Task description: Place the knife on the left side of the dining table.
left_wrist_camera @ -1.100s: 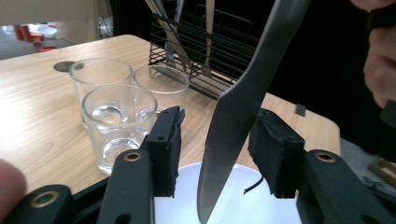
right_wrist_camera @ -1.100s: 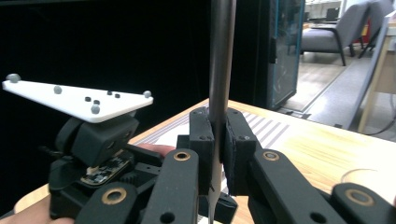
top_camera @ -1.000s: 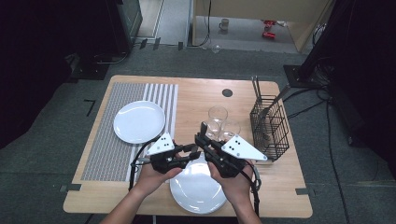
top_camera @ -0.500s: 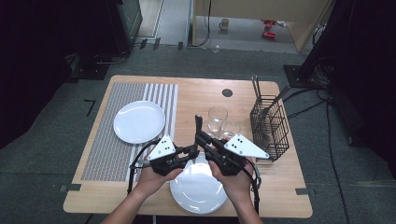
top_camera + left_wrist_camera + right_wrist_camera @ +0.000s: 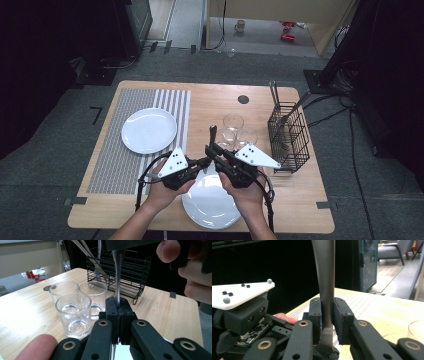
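A slim metal utensil stands nearly upright above the table's front middle, held by both grippers. My left gripper is shut on its thin stem. My right gripper is shut on its wider flat part. The two grippers meet tip to tip above the far rim of a white plate. In the left gripper view, my closed jaws pinch the stem, and the right hand's fingers are at the top right. Which kind of utensil it is cannot be told.
Three clear glasses stand just beyond the grippers, close in the left gripper view. A black wire basket with cutlery is at the right. A second white plate lies on a striped placemat at the left.
The utensil's free end has swung up from a slant to nearly upright. Both hands have stayed over the near plate, still shut on it.
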